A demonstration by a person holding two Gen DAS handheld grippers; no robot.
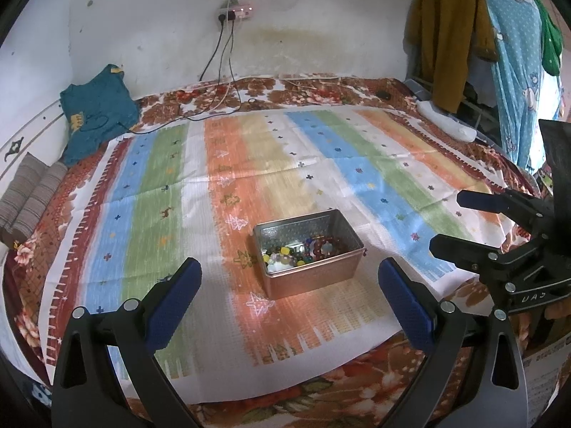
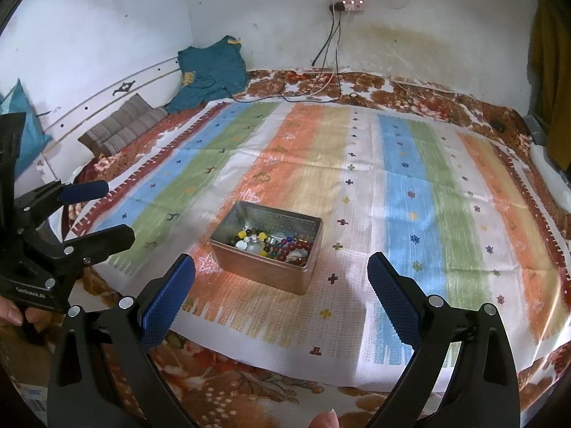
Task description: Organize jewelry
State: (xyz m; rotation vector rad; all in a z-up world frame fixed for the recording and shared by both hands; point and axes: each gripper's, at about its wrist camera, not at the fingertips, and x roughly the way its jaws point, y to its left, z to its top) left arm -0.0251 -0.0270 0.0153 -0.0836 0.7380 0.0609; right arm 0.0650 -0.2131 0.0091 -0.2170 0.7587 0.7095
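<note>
striped cloth (image 1: 249, 164) carries a tin box (image 1: 314, 274) of beads (image 1: 303, 249); both hand-held grippers, left (image 1: 289, 281) and right (image 2: 282, 278), gape wide, empty.

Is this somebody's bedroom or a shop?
Most likely a bedroom. A wide bed is spread with a striped cloth, folded clothes lie near the wall, and more clothes hang at the side. The jewelry tin sits on the bed.

Beads (image 1: 307, 249) in tin (image 1: 314, 278) — tin on cloth (image 1: 214, 164).

Bed (image 1: 321, 89), striped cloth (image 1: 249, 164), open tin (image 1: 314, 274), perhaps beads (image 1: 303, 249) inside
</note>
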